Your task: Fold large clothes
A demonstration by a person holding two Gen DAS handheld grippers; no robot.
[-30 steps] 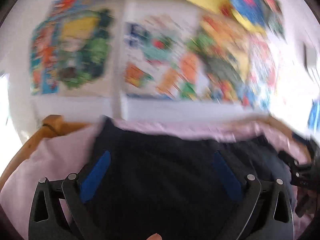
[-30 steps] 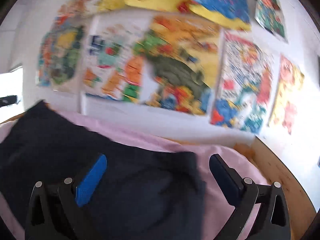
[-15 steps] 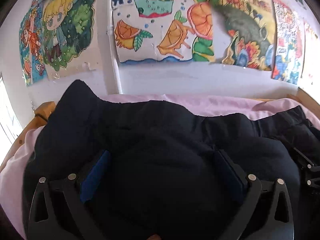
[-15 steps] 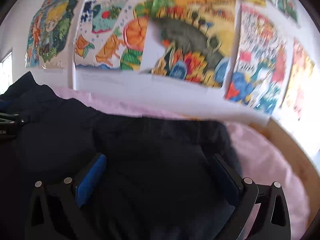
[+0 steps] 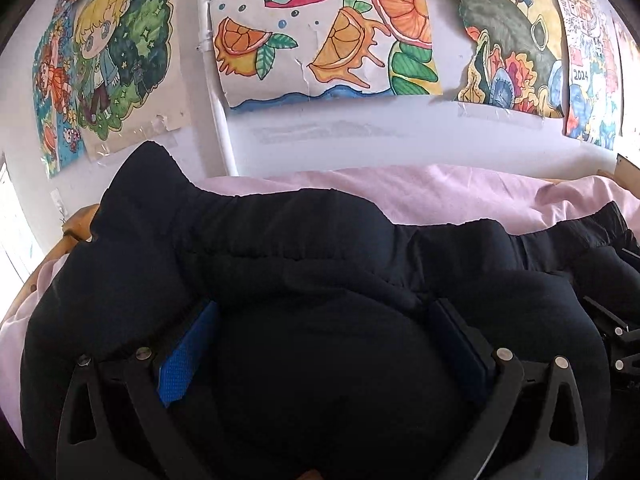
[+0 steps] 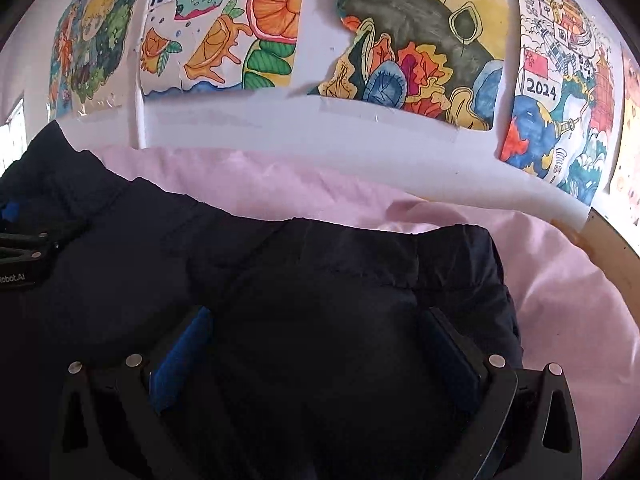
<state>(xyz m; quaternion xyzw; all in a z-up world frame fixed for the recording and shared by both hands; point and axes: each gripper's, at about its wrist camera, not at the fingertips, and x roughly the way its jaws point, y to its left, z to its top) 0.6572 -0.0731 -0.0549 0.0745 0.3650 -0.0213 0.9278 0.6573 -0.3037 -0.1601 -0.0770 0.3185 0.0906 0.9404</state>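
Note:
A dark navy padded garment (image 5: pixel 320 248) lies across a pink sheet (image 5: pixel 460 192), its stitched hem running left to right. My left gripper (image 5: pixel 322 308) stands open low over the garment's left part, and dark cloth bulges up between its blue pads (image 5: pixel 184 352). My right gripper (image 6: pixel 316 314) is open too, over the garment's right end (image 6: pixel 460 256), with cloth filling the gap between its fingers. Whether the fingers touch the cloth I cannot tell. Each gripper shows at the edge of the other's view: the right one (image 5: pixel 616 344), the left one (image 6: pixel 20 248).
A white wall with colourful drawings (image 5: pixel 328 28) rises just behind the bed. A white pipe (image 5: pixel 216 92) runs down it. The wooden bed frame (image 6: pixel 608 240) curves along the right side, and bare pink sheet (image 6: pixel 568 312) lies to the right of the garment.
Both grippers have come forward and down over the garment, which now fills more of each view. The wall drawings look nearer, and the earlier motion blur is gone.

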